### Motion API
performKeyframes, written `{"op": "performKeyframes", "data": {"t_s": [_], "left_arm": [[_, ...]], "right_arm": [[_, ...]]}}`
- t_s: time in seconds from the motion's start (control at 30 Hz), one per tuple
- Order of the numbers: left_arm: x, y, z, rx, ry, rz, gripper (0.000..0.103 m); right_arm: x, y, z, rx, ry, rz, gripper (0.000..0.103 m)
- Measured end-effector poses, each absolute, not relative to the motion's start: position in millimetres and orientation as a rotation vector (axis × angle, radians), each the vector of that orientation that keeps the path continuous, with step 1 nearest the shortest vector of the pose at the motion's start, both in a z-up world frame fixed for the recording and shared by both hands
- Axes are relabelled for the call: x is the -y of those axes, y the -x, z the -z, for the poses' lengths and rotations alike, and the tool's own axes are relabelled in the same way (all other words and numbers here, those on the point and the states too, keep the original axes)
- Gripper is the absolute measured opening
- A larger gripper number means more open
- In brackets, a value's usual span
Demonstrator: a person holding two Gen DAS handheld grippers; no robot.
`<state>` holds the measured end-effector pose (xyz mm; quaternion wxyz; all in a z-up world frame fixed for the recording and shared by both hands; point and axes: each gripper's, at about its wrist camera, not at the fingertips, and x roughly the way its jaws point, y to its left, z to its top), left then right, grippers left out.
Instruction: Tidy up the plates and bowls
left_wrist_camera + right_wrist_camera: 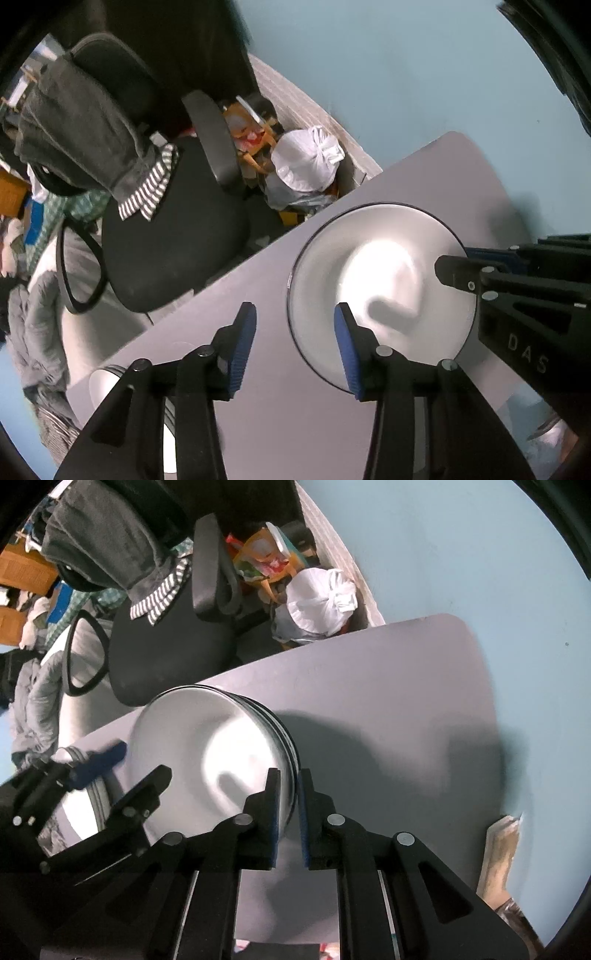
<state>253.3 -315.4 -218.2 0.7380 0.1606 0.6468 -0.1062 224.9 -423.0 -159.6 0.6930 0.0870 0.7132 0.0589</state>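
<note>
1. The left gripper [293,339] points down at the grey table [258,295]; its jaws stand apart and hold nothing; one blue pad hangs over the near edge of the top plate [380,291].
2. The right gripper [290,805] is closed tight on the right rim of the plates [221,757].
3. The shiny plates sit in a stack near the table's left edge.
4. More shiny dishes [79,805] lie just left of the stack.
5. A black chair [173,236] stands beside the table.
</note>
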Motion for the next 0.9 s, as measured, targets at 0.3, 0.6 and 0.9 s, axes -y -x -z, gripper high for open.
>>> {"op": "performKeyframes", "data": {"t_s": [0.3, 0.6, 0.9], "left_arm": [[301, -251, 214, -1.415, -0.296, 0.21, 0.052], [282, -240, 188, -1.345, -0.234, 0.186, 0.063], [271, -227, 152, -1.273, -0.187, 0.181, 0.063]], "right_arm": [[417, -224, 148, -1.544, -0.165, -0.121, 0.019], [410, -214, 118, -1.435, -0.075, -0.086, 0.051], [406, -201, 92, -1.37, -0.041, -0.081, 0.056]]}}
